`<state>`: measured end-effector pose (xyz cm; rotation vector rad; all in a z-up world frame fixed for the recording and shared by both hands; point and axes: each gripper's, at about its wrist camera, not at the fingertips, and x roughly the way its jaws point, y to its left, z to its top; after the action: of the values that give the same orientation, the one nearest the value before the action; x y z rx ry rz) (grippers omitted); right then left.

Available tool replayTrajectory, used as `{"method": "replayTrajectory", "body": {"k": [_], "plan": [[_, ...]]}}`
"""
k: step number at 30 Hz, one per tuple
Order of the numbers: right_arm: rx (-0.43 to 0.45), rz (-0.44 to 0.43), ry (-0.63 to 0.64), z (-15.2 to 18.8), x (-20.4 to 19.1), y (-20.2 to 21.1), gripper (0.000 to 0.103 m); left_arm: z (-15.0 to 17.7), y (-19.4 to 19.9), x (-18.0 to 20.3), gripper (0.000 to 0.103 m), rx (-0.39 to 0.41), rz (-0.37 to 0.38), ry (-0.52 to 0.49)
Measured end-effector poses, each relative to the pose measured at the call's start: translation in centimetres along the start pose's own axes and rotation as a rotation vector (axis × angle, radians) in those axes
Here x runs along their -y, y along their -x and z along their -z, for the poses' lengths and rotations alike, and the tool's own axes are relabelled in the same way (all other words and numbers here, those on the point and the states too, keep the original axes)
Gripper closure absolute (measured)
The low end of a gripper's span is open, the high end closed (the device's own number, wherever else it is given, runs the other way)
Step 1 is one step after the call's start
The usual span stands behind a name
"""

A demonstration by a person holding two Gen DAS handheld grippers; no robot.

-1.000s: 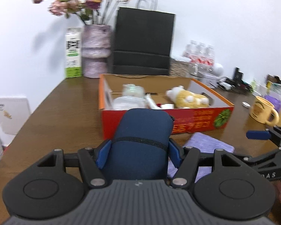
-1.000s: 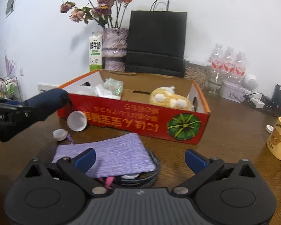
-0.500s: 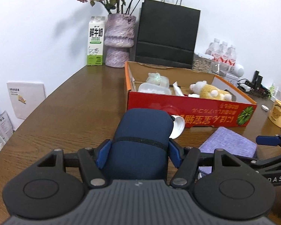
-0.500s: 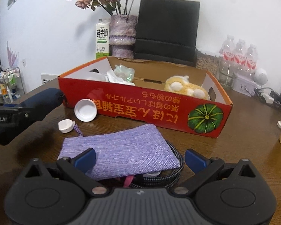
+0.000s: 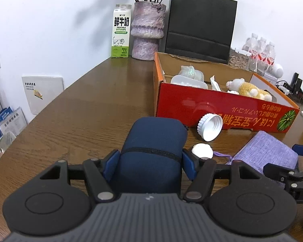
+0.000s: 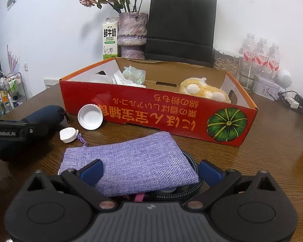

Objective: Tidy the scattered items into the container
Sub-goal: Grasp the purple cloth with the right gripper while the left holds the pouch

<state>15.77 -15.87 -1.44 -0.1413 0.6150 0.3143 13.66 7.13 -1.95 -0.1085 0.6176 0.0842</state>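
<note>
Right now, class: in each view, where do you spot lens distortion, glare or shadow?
Left wrist view: the fisheye bows the table edge, and a pale sheen lies on the red box front. Right wrist view: the wall lines curve, and the purple pouch lies sharp, shading the cable beneath it.

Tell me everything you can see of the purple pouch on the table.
The purple pouch is a flat bag of coarse woven lilac fabric with a purple drawstring at its left end. It lies on the wooden table in front of the red box, on top of a braided black cable. The right gripper straddles it, blue pads apart and not pressing.
</note>
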Motion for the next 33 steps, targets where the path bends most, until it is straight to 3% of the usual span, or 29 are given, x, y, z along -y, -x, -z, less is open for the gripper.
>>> {"method": "replayTrajectory", "body": {"k": [3, 6, 12, 19, 21, 25, 33], "plan": [[0.006, -0.01, 0.022, 0.1, -0.3, 0.1, 0.011, 0.1, -0.1, 0.3, 0.036, -0.005, -0.011, -0.017], [0.003, -0.034, 0.026, 0.1, -0.4, 0.2, 0.029, 0.2, -0.3, 0.5, 0.033, -0.012, -0.02, -0.029], [0.018, -0.036, 0.007, -0.1, -0.2, 0.4, 0.045, 0.2, -0.6, 0.8, 0.028, -0.023, -0.03, -0.048], [0.046, -0.072, -0.026, -0.3, 0.1, 0.8, 0.086, 0.2, -1.2, 1.0, 0.026, -0.035, -0.041, -0.059], [0.056, -0.081, -0.035, -0.4, 0.2, 1.0, 0.092, 0.2, -1.2, 1.0, 0.027, -0.036, -0.042, -0.063], [0.08, -0.101, -0.049, -0.5, 0.3, 1.4, 0.095, 0.3, -0.8, 1.0, 0.036, -0.02, -0.017, -0.077], [0.128, -0.123, -0.077, -1.0, 0.2, 2.4, 0.098, 0.0, 0.2, 0.5, 0.039, 0.012, 0.011, -0.036]]}}
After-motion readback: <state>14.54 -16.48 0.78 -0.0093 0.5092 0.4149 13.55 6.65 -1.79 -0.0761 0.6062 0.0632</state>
